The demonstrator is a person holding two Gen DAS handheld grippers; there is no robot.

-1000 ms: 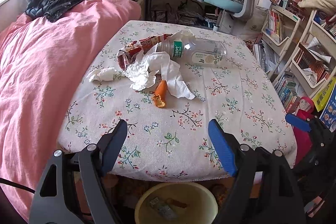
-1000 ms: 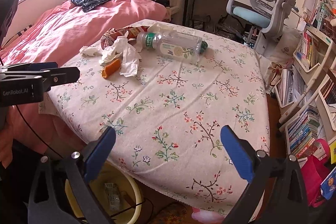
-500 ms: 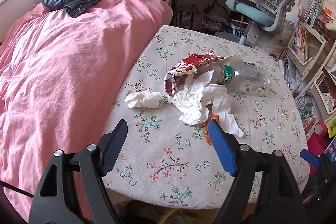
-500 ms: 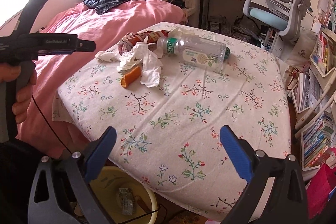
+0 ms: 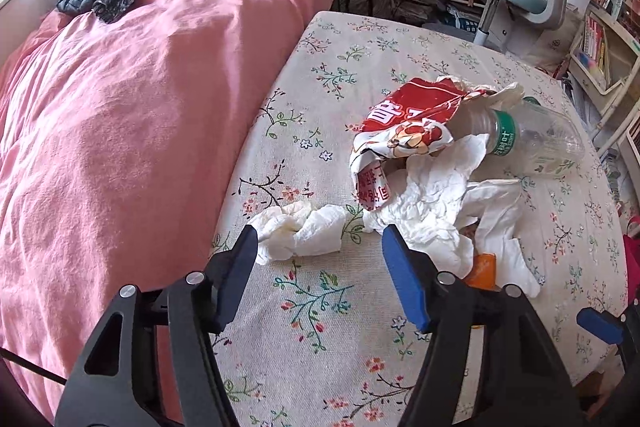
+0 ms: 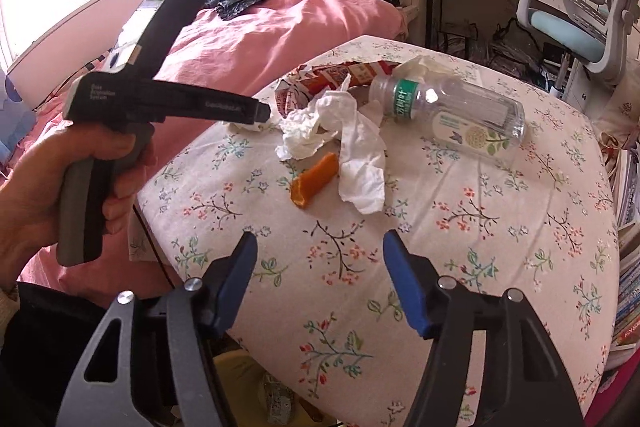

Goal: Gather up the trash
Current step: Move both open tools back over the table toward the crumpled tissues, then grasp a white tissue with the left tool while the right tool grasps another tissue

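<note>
So the floral tablecloth (image 5: 320, 307) has the trash piled mid-table: plastic bottle (image 6: 452, 115), red snack wrapper (image 5: 404, 123), tissues (image 5: 432, 203), orange peel (image 6: 314, 179). Left gripper (image 5: 316, 239) is closing around a small tissue wad (image 5: 300, 231), not pinching yet. Right gripper (image 6: 316, 243) is closing on nothing.

Both wrist views look steeply down, near; left nearer the bed (image 5: 120, 115). Shared: floral desk (image 5: 320, 307), plastic bottle (image 6: 452, 115).

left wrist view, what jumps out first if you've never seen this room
A heap of trash sits on the floral tablecloth: a torn red snack wrapper, crumpled white tissues and a clear plastic bottle lying on its side. The left gripper is closing around a separate small tissue wad, not yet pinched. A pink duvet fills the left.
</note>
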